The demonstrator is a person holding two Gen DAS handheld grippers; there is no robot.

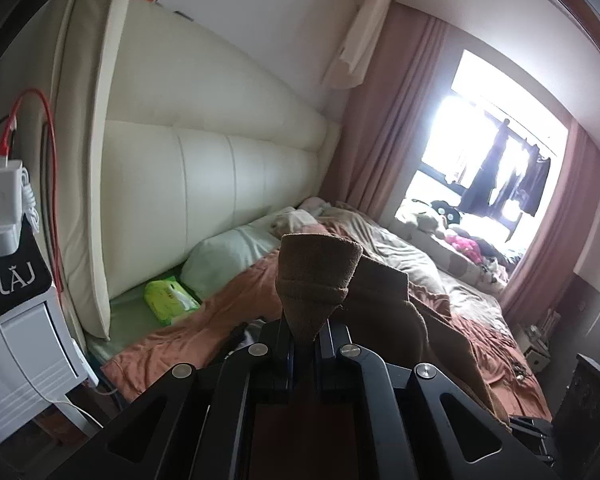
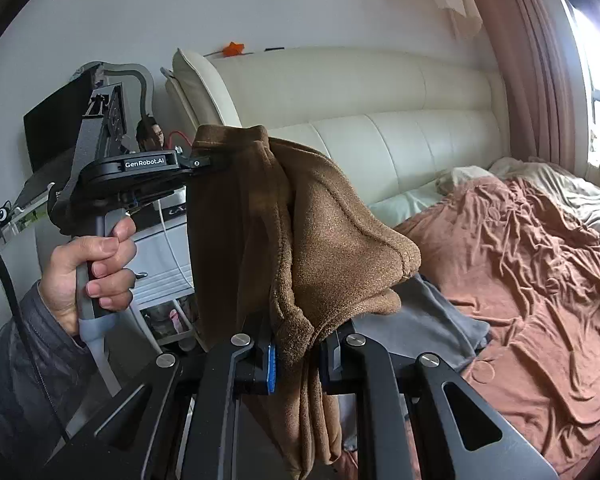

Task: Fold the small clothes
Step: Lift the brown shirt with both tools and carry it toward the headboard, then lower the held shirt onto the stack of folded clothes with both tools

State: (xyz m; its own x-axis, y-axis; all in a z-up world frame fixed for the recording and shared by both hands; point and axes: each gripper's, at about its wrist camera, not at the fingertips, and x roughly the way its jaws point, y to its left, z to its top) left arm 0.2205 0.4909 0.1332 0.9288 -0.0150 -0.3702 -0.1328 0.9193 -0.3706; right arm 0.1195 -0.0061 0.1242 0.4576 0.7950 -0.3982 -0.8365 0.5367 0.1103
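A brown knitted garment (image 2: 320,220) hangs in the air between both grippers, above the bed's edge. In the right wrist view my right gripper (image 2: 300,356) is shut on a bunched lower edge of it, and the cloth drapes down between the jaws. To the left, a hand (image 2: 96,264) holds my left gripper (image 2: 202,163), shut on the garment's upper corner. In the left wrist view the left gripper (image 1: 304,336) clamps a ribbed brown cuff (image 1: 320,268) that stands up from the jaws; the rest of the garment trails off to the right.
The bed's rust-coloured sheet (image 2: 520,280) is rumpled, with a grey garment (image 2: 432,320) lying near its edge. A cream headboard (image 1: 220,184), a pale pillow (image 1: 228,252) and a green tissue pack (image 1: 168,300) lie behind. A white nightstand (image 1: 24,360) with chargers stands at left.
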